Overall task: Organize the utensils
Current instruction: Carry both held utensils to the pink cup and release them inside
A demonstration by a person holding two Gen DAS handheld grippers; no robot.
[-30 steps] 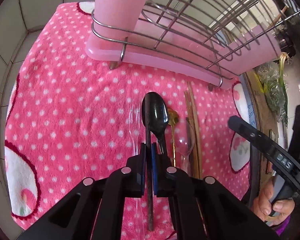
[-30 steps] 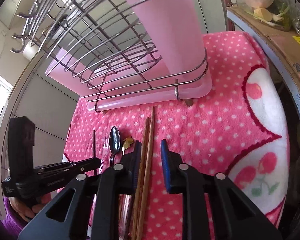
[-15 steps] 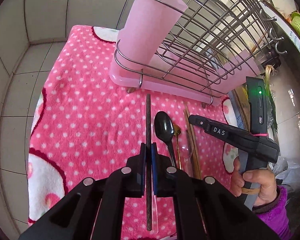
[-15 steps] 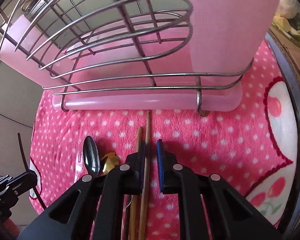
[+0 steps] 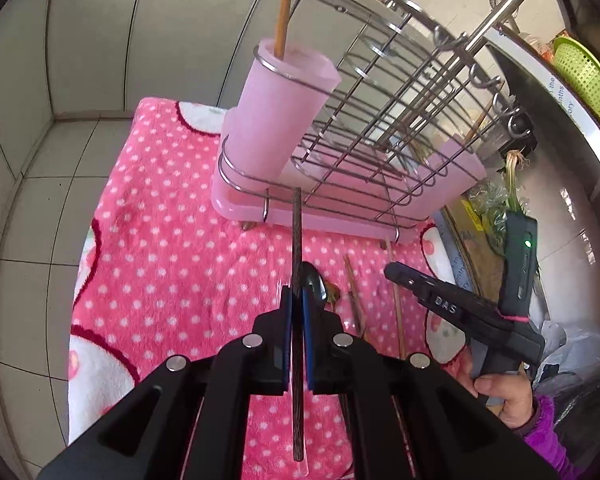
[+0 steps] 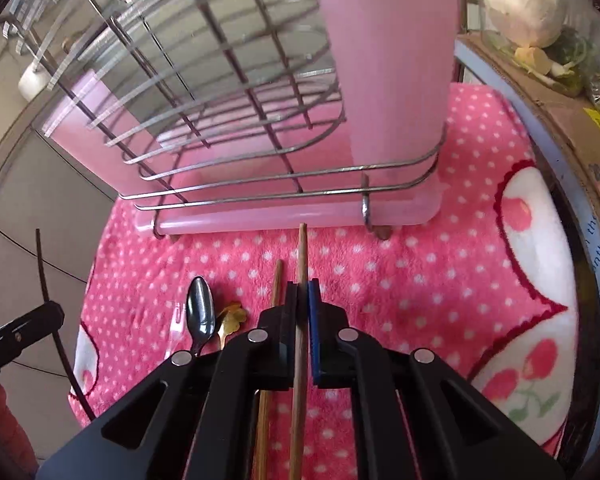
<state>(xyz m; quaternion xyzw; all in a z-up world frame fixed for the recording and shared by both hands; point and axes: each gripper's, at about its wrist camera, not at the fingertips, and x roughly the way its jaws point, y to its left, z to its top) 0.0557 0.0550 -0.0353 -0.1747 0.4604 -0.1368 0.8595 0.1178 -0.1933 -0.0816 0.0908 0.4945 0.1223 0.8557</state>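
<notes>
My left gripper (image 5: 296, 296) is shut on a dark chopstick (image 5: 297, 232), held in the air above the pink dotted towel (image 5: 160, 248) and pointing at the rack's pink utensil cup (image 5: 280, 112). One wooden chopstick (image 5: 285, 8) stands in that cup. My right gripper (image 6: 302, 286) is low over the towel, its jaws closing with the pads pressing on a wooden chopstick (image 6: 302, 252). A second wooden chopstick (image 6: 277, 280), a black spoon (image 6: 200, 312), a gold spoon (image 6: 230, 314) and a clear plastic fork (image 6: 176, 320) lie just left of it.
A wire dish rack (image 6: 240, 192) on a pink tray stands close behind the utensils. Tiled walls (image 5: 60, 80) close the left and back. A cardboard box of vegetables (image 6: 540, 92) borders the towel on the right. A green basket (image 5: 584, 80) sits beyond the rack.
My left gripper has risen and lifted the dark chopstick off the towel. My right gripper moved nearer the rack, and its jaws closed from a wide gap onto one wooden chopstick.
</notes>
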